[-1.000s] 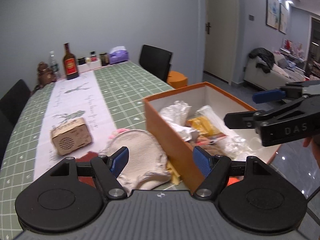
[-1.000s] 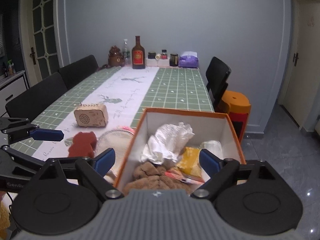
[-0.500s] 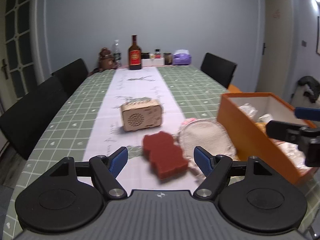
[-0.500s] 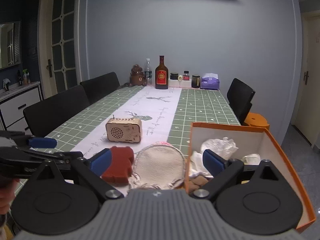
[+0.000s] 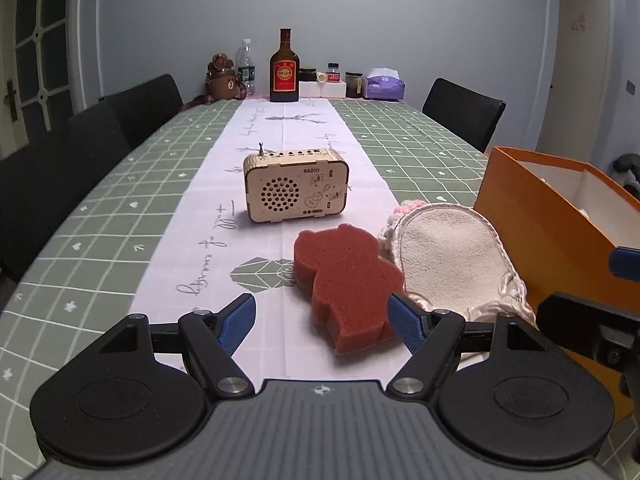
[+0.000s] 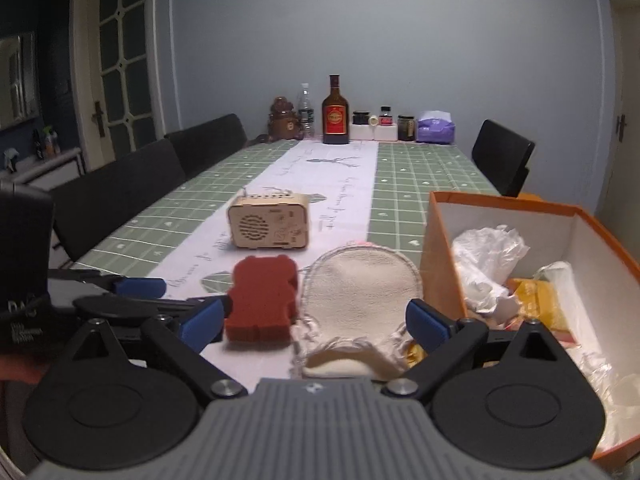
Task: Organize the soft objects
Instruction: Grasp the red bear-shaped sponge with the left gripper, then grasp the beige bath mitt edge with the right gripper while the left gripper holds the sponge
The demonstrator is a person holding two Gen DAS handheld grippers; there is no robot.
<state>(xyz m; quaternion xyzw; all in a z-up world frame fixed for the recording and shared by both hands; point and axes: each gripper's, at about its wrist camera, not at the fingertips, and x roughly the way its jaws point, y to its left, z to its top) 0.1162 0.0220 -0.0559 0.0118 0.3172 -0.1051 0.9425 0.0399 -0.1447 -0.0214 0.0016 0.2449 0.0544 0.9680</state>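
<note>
The left gripper (image 5: 322, 322) was held wide open and empty, low over the table (image 5: 100, 240), with the red sponge (image 5: 344, 280) lying just ahead of its fingers and slightly toward the right one. The right gripper (image 6: 314, 322) was also spread wide, its jaws having just been opening, and nothing was clamped; the cream mitt (image 6: 356, 304) lay flat between its fingers, untouched as far as could be seen. Sponge and mitt were lying side by side, touching or nearly so, with the mitt just beside the orange box (image 6: 440, 240), which already held crumpled bags and packets.

The step was judged to be the approach for a pick. The sponge would be better taken across its narrow waist, centred between the pads, and squeezed only lightly, since foam yields. The mitt, being limp and flat, would need one finger slid under an edge. The radio (image 5: 296, 184), well clear behind, was to be left alone.
</note>
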